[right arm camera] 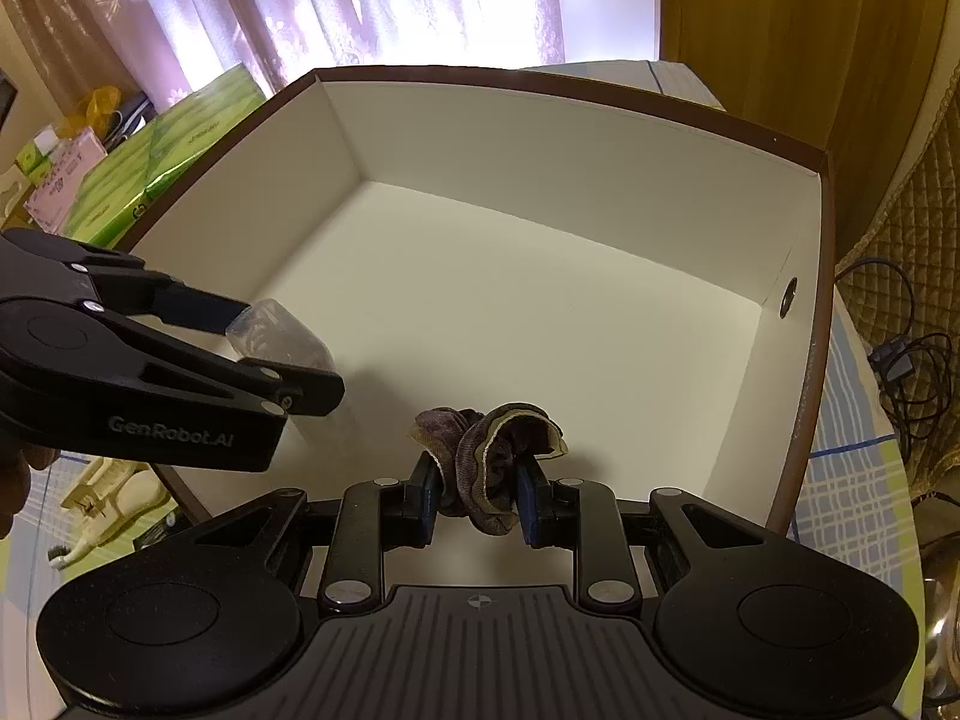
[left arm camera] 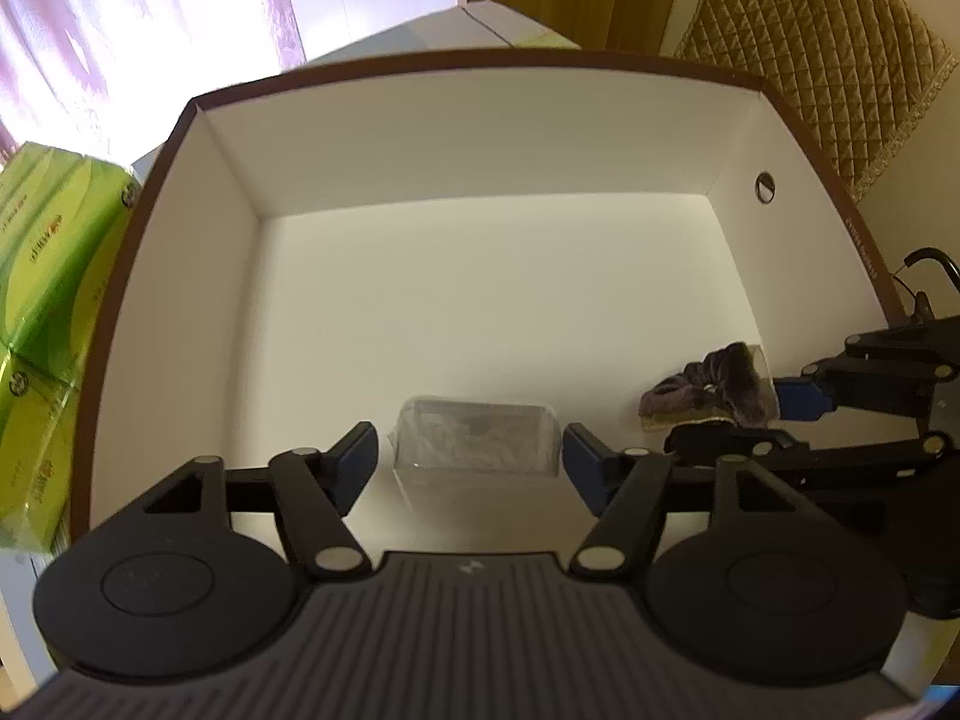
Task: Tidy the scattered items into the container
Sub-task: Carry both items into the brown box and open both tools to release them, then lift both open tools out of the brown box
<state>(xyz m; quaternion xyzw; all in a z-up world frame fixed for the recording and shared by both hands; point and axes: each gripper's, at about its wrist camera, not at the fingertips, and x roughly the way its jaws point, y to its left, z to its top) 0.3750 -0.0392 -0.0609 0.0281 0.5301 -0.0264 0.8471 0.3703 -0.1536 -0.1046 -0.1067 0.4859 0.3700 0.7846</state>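
Observation:
A large box (left arm camera: 480,138) with white inner walls and a brown rim fills both views. My left gripper (left arm camera: 469,459) is inside it near the front wall. It stands open around a small clear plastic case (left arm camera: 474,438), with a slim gap at each pad. The case seems to rest on the box floor. In the right wrist view the same left gripper (right arm camera: 279,351) and the clear case (right arm camera: 282,333) are at the left. My right gripper (right arm camera: 474,504) is shut on a purple velvet scrunchie (right arm camera: 486,450) low over the box (right arm camera: 600,180) floor. The left wrist view shows the right gripper (left arm camera: 780,414) and scrunchie (left arm camera: 714,387) at the right.
Green tissue packs (left arm camera: 48,300) lie against the box's left side, also visible as green packs (right arm camera: 168,156). A quilted gold cover (left arm camera: 810,30) hangs at the right. Black cables (right arm camera: 900,360) trail over a checked tablecloth (right arm camera: 852,480) right of the box. Curtains hang behind.

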